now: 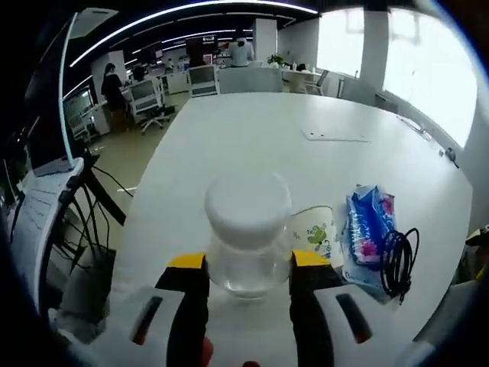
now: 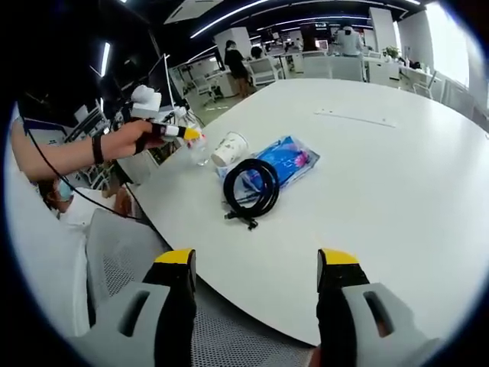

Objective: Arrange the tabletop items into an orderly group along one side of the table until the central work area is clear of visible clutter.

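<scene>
Left claw [image 1: 248, 267]: its two yellow-tipped jaws stand on both sides of a clear jar [image 1: 247, 241] with a white lid and pinch it at the lower part; in the right gripper view the same claw [image 2: 191, 138] is seen far on the left, held by a person's hand [image 2: 130, 140].
Right claw [image 2: 256, 264]: the jaws are spread wide with nothing between them; it hangs over the near edge of the worktop.
Jar: upright, standing on the worktop [image 1: 252, 138] close to its edge, just beside the paper cup.
Paper cup [image 1: 317, 229]: white with a green pattern, lying on its side, partly hidden behind the jar; in the right gripper view the cup [image 2: 228, 148] shows its open mouth and is just beside the blue packet.
Blue packet [image 1: 368, 225]: a flat plastic pack with pink print, lying next to the cup; in the right gripper view [image 2: 286, 162] the cable lies partly on it.
Black cable [image 2: 252, 187]: wound in a coil, its plug end pointing to the worktop edge; in the left gripper view the coil [image 1: 399, 256] touches the packet.
Worktop: large, white, with rounded edge; a flat white sheet [image 2: 355, 116] lies well apart from the group.
Background: an office with chairs, desks and some people far away.
</scene>
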